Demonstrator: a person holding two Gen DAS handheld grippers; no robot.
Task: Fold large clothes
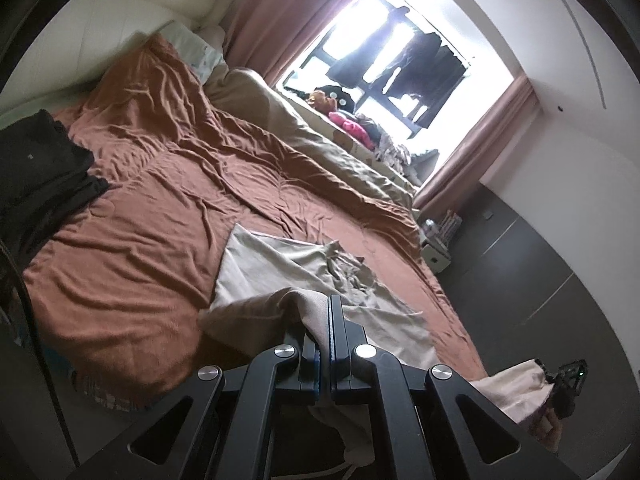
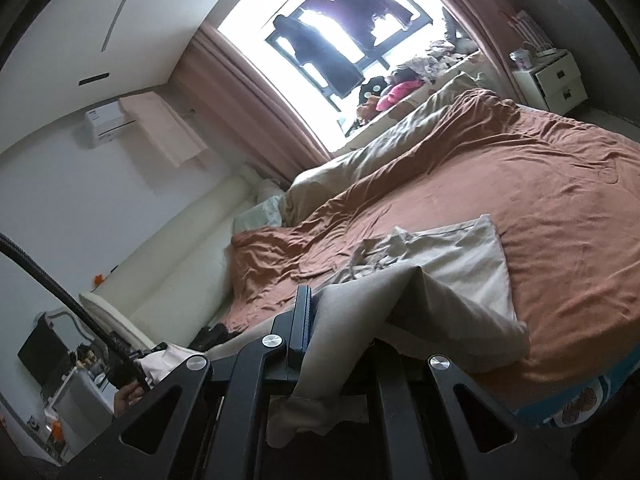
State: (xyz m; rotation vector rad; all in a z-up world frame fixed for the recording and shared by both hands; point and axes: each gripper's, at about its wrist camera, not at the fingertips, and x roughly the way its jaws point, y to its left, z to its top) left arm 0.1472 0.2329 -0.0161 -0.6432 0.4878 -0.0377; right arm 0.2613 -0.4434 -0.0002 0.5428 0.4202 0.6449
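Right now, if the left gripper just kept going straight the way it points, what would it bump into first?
Probably the beige garment itself: the left gripper is shut on its edge, and the rest lies spread just ahead on the rust-brown bedspread. Depth is hard to judge here.

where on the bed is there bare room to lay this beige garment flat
The widest bare stretch of the brown bedspread lies between the dark clothes pile and the rumpled beige duvet by the window. It is crowded at the near edge, where the beige garment lies with both grippers, left and right, shut on it.
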